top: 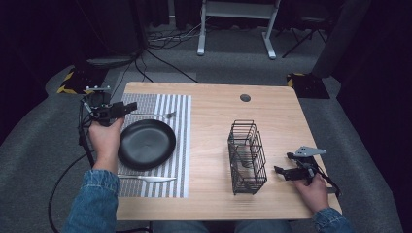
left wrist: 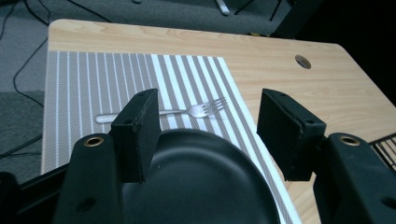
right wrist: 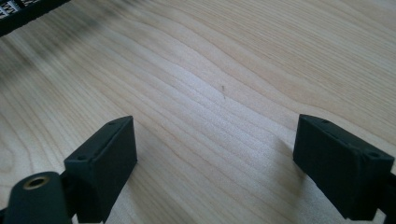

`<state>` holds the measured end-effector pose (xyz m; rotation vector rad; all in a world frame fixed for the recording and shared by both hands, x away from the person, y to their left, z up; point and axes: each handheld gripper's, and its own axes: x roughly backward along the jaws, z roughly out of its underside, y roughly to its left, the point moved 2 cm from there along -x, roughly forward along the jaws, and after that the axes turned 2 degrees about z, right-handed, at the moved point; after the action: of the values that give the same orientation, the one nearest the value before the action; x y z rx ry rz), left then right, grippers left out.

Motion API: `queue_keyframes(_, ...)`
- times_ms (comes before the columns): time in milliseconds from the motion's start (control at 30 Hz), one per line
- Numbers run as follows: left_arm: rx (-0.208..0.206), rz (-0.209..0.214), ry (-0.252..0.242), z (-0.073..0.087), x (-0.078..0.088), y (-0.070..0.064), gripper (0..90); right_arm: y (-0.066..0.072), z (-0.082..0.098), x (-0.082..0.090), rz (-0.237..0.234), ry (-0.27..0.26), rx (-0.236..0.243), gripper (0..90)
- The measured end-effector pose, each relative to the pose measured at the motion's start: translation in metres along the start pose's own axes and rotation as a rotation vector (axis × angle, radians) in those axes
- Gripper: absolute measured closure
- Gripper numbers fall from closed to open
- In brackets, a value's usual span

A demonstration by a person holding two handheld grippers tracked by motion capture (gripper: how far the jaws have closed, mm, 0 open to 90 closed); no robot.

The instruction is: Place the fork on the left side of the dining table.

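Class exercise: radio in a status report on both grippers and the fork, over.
Left gripper open, empty, above the placemat near the fork. Right gripper open, on the table beside the wire basket. Black plate close beside the fork.

Denim sleeves; black grippers w/ brass-ringed screw holes, black cables.

A light wooden bench (top: 272,111) with a round cable hole (top: 245,97) stands on grey carpet (top: 34,141), with black cables (top: 160,39) and a white desk frame (top: 238,24) behind it, yellow-black striped floor markers (top: 73,80) at its far corners, and darkness all around.
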<state>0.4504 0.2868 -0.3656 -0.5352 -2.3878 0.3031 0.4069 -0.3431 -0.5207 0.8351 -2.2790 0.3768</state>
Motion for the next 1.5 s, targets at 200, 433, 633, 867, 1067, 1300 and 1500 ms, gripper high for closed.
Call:
queue_keyframes(200,-0.052,-0.033,0.024,0.017,0.020,-0.002,39.3,0.000,0.000,0.000,0.000,0.000,0.000,13.6)
queue_keyframes(433,-0.057,0.002,0.012,0.033,0.038,-0.004,38.9,0.000,0.000,0.000,0.000,0.000,0.000,13.6)
queue_keyframes(633,-0.098,0.055,-0.005,0.050,0.051,-0.011,38.5,0.000,0.000,0.000,0.000,0.000,0.001,13.6)
queue_keyframes(867,-0.126,0.090,-0.045,0.068,0.065,-0.020,37.5,0.000,0.000,0.000,0.000,-0.001,0.001,13.7)
queue_keyframes(1067,-0.153,0.101,-0.047,0.089,0.076,-0.030,37.2,0.000,0.000,0.000,-0.001,-0.001,0.002,13.9)
queue_keyframes(1300,-0.160,0.121,-0.066,0.110,0.086,-0.036,37.2,0.000,0.000,0.000,-0.002,-0.001,0.003,14.0)
queue_keyframes(1500,-0.142,0.105,-0.041,0.137,0.092,-0.033,36.1,0.000,0.000,0.000,-0.003,-0.001,0.003,14.4)
